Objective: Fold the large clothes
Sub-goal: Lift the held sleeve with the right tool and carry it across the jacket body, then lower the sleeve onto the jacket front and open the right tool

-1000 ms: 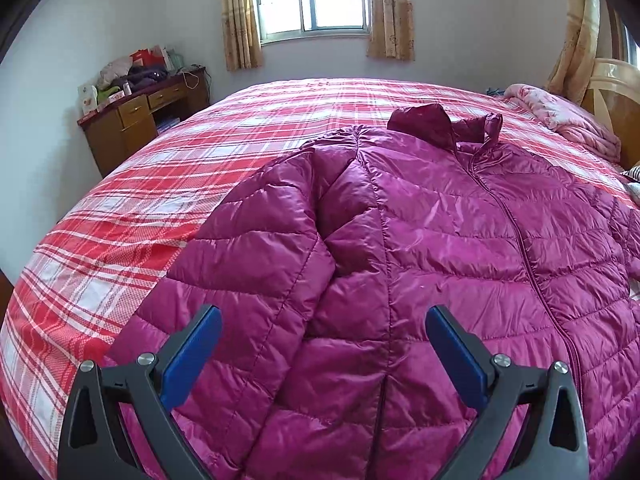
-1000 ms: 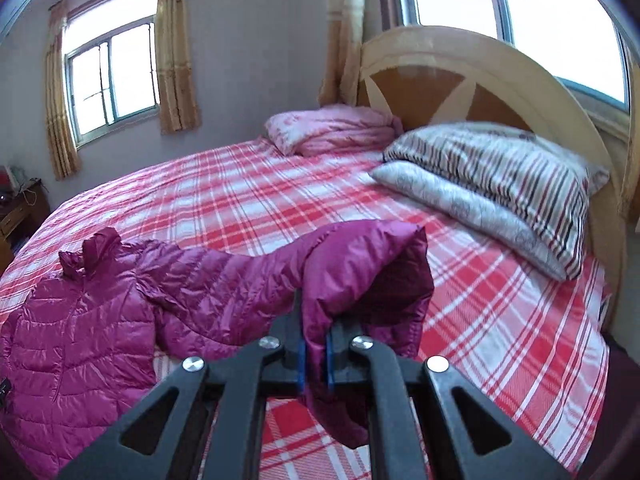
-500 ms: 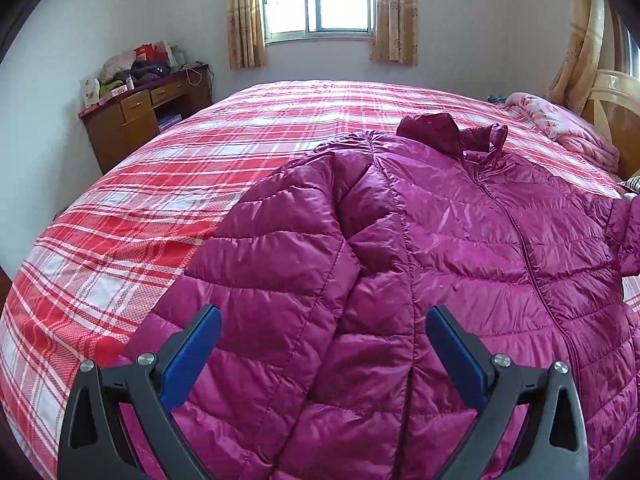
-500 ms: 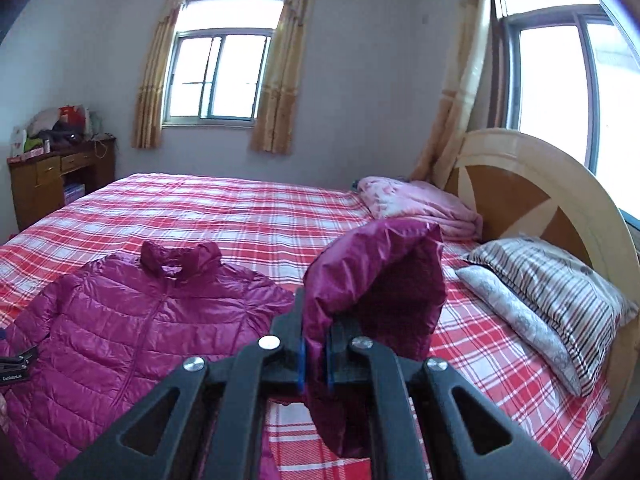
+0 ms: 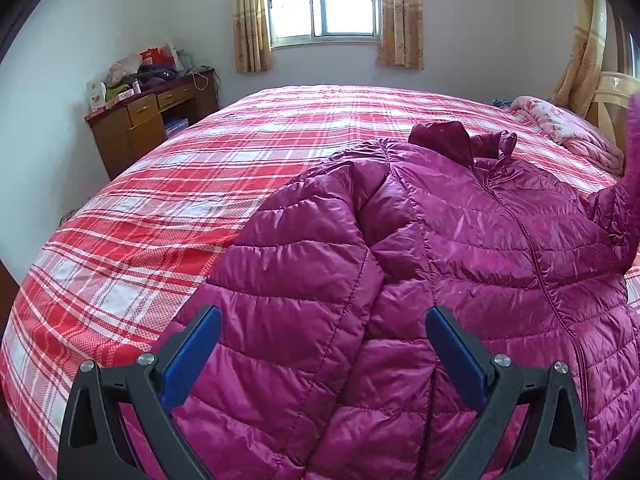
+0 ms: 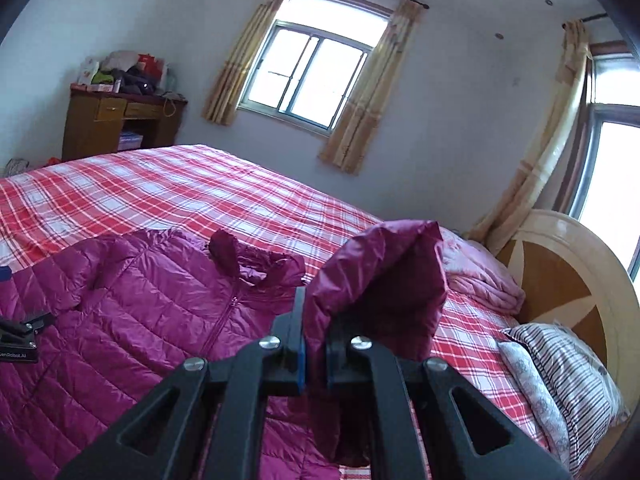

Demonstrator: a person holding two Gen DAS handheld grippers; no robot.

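One sleeve of the magenta quilted down jacket (image 5: 460, 240), lying front-up on the red plaid bed (image 5: 168, 216), has swung inward above its body, pinched in your right gripper (image 6: 314, 354). Your left gripper (image 5: 322, 354) hovers spread, holding nothing; the sleeve fold appears underway.

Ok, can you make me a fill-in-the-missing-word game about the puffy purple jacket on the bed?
1. The right gripper is shut on the jacket's ____.
2. The left gripper has its jaws ____ above the jacket.
3. The bedsheet has a red and white ____ pattern.
4. The jacket's front zipper is ____.

Missing words: sleeve; open; plaid; closed
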